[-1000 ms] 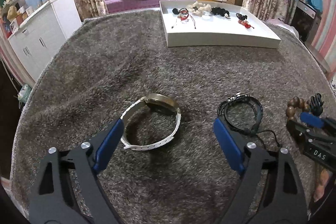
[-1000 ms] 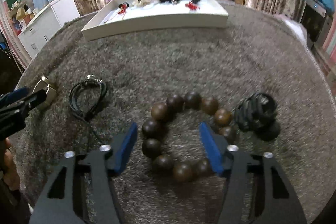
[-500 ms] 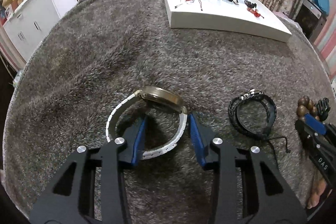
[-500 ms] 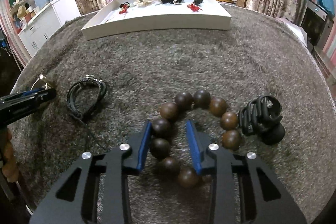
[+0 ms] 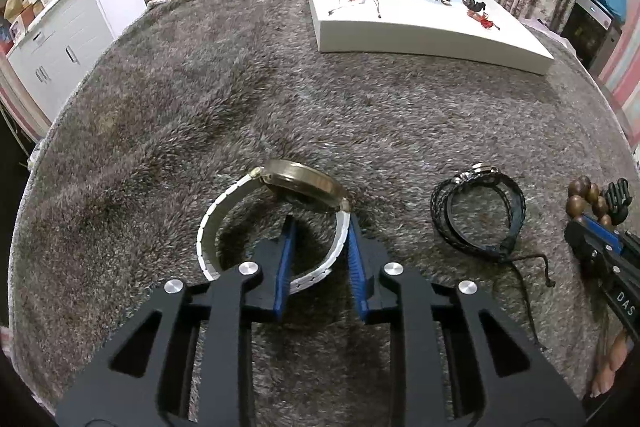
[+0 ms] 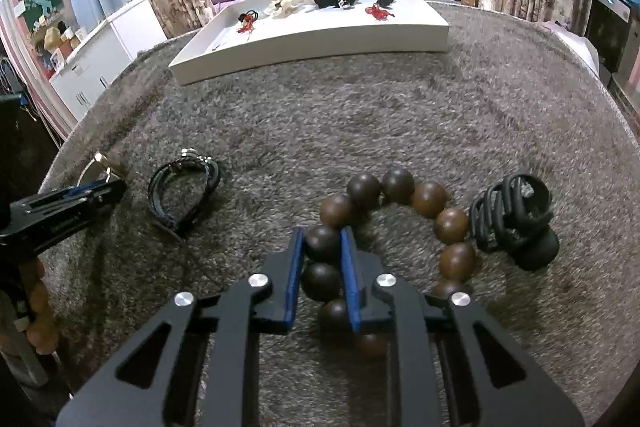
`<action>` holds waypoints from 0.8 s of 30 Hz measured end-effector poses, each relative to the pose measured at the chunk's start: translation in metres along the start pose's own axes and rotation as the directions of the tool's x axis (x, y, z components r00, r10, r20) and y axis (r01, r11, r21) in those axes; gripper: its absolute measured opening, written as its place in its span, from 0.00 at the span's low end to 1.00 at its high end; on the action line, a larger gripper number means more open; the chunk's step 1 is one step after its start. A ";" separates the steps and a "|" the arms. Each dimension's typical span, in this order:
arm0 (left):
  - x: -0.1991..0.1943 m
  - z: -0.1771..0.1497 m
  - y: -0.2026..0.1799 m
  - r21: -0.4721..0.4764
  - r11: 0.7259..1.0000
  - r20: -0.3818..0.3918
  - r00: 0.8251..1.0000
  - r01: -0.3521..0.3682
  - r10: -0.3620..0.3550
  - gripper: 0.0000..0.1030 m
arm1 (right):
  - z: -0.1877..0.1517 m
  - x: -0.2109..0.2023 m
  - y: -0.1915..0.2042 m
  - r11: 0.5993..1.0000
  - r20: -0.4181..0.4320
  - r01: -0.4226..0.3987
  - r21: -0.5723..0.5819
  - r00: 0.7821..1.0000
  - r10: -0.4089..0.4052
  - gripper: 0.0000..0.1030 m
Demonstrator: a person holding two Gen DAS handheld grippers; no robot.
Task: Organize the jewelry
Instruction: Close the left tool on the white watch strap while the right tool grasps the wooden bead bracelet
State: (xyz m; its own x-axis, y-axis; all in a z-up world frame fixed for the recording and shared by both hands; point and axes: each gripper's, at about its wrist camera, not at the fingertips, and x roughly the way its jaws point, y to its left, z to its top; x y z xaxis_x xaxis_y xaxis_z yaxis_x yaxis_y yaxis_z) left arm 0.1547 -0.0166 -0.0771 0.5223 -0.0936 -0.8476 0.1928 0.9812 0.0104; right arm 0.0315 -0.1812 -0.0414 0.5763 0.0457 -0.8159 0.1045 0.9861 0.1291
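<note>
A gold-faced watch (image 5: 300,179) with a white strap lies on the grey shaggy rug (image 5: 240,99). My left gripper (image 5: 321,219) straddles the strap's right side with its jaws closing. The right pad touches the strap and the left pad stands apart inside the loop. A brown wooden bead bracelet (image 6: 428,199) lies further right. My right gripper (image 6: 321,230) is closing on it, with both pads against two beads on its left side. The right gripper's tip (image 5: 600,239) shows in the left wrist view.
A black braided bracelet (image 5: 478,215) lies between the watch and the beads. A black coiled hair tie (image 6: 516,219) touches the beads' right side. A white tray (image 5: 420,35) with several small pieces sits at the rug's far edge. A white cabinet (image 5: 72,39) stands left.
Both pairs of jaws have narrowed a great deal. The left gripper came forward and down over the watch strap. The right gripper stayed in place as its pads closed onto the beads.
</note>
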 end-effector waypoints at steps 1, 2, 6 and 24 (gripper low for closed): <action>0.001 0.000 0.000 0.000 1.000 0.000 1.000 0.003 -0.003 0.22 | 0.000 0.001 0.002 1.000 0.000 0.009 -0.004 1.000 -0.009 0.19; 0.001 0.001 0.001 0.000 1.000 0.000 1.000 0.005 -0.005 0.22 | 0.000 0.001 0.002 1.000 0.001 0.014 -0.009 1.000 -0.014 0.19; 0.003 0.002 0.003 -0.010 1.000 -0.002 1.000 0.022 -0.022 0.22 | -0.001 0.002 0.009 0.998 0.010 0.052 -0.047 0.999 -0.051 0.19; -0.013 0.000 0.004 -0.007 1.000 0.009 1.000 -0.006 0.006 0.13 | 0.000 0.000 0.003 0.999 0.011 0.016 -0.048 1.000 -0.016 0.19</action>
State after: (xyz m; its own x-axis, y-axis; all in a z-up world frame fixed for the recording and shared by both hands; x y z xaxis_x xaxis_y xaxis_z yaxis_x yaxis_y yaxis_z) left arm 0.1490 -0.0115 -0.0662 0.5312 -0.0897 -0.8425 0.1837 0.9829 0.0112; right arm 0.0320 -0.1778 -0.0413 0.5835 0.0286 -0.8116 0.0750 0.9932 0.0889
